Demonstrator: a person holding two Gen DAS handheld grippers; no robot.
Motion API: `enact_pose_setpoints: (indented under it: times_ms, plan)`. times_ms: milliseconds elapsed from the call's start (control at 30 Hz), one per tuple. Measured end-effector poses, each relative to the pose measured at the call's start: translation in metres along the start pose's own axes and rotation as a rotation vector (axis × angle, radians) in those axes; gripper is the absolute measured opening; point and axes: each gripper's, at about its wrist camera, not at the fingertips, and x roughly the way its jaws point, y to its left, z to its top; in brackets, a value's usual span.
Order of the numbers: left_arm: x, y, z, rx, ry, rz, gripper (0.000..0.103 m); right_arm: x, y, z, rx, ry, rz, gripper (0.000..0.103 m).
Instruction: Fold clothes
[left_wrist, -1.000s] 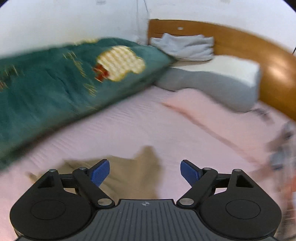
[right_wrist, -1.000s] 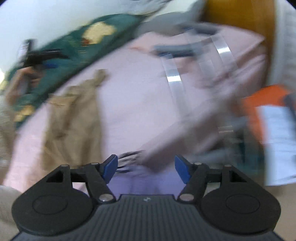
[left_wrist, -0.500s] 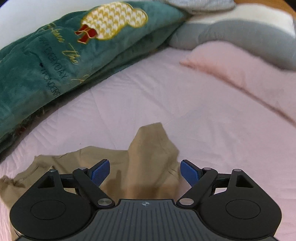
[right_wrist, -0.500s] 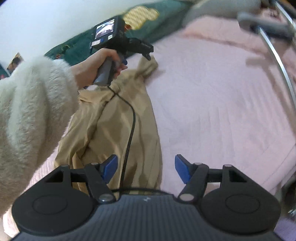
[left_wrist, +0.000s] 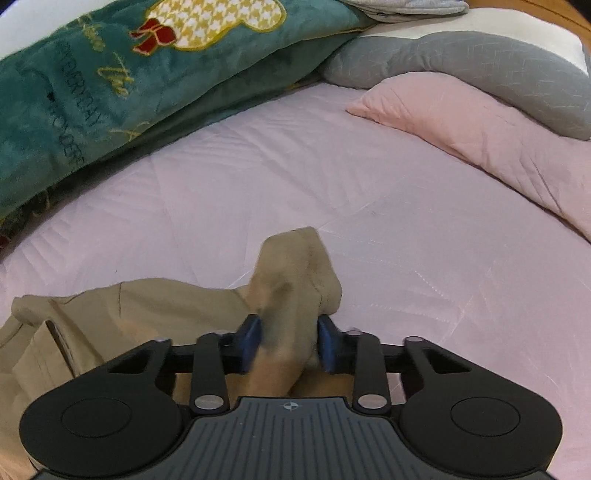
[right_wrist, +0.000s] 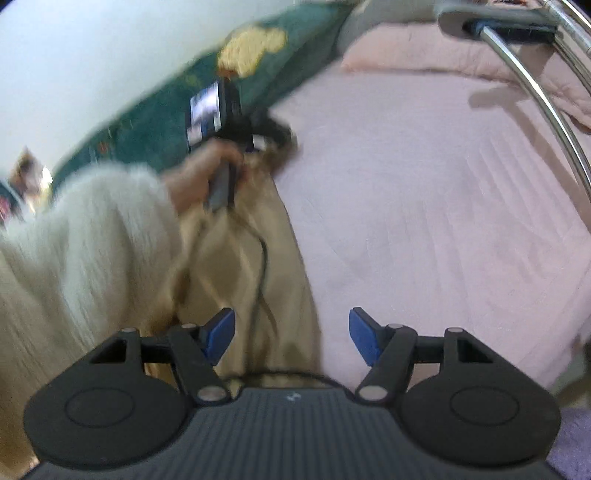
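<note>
A tan garment (left_wrist: 295, 280) lies crumpled on the pink bed sheet (left_wrist: 406, 221). My left gripper (left_wrist: 290, 332) has its jaws closing on the garment's far end, and the cloth is bunched up between the blue pads (left_wrist: 251, 332). In the right wrist view the same left gripper (right_wrist: 258, 142) shows blurred at the far end of the tan garment (right_wrist: 236, 258), held by a hand in a fluffy white sleeve (right_wrist: 85, 240). My right gripper (right_wrist: 291, 328) stands open over the garment's near end, with nothing pinched.
A green blanket (left_wrist: 110, 74) with a yellow patch lies along the back left. A pink pillow (left_wrist: 480, 125) and a grey pillow (left_wrist: 461, 59) sit at the back right. A metal rail (right_wrist: 535, 96) curves over the bed's right side. A black cable (right_wrist: 263, 266) trails over the garment.
The left jaws have closed in on the garment's end, which now stands bunched between the pads. The left gripper came down to the bed. The right gripper stays open.
</note>
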Motion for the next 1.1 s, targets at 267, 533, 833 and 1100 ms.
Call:
enact_pose_setpoints:
  times_ms: [267,533,833,1100]
  plan:
    - [0.001,0.015,0.009,0.04,0.069,-0.067,0.028,0.074,0.045,-0.013,-0.094,0.136,0.287,0.064]
    - [-0.004,0.038,0.004,-0.063,0.04,-0.11,0.012,0.106,0.05,-0.041,-0.165,0.246,0.139,0.056]
    - [-0.064,0.11,-0.006,-0.307,-0.138,-0.197,0.012,0.108,0.064,-0.049,-0.268,0.245,0.049,0.058]
    - [-0.107,0.196,-0.069,-0.487,-0.217,-0.229,0.012,0.108,0.091,-0.064,-0.42,0.284,-0.047,0.065]
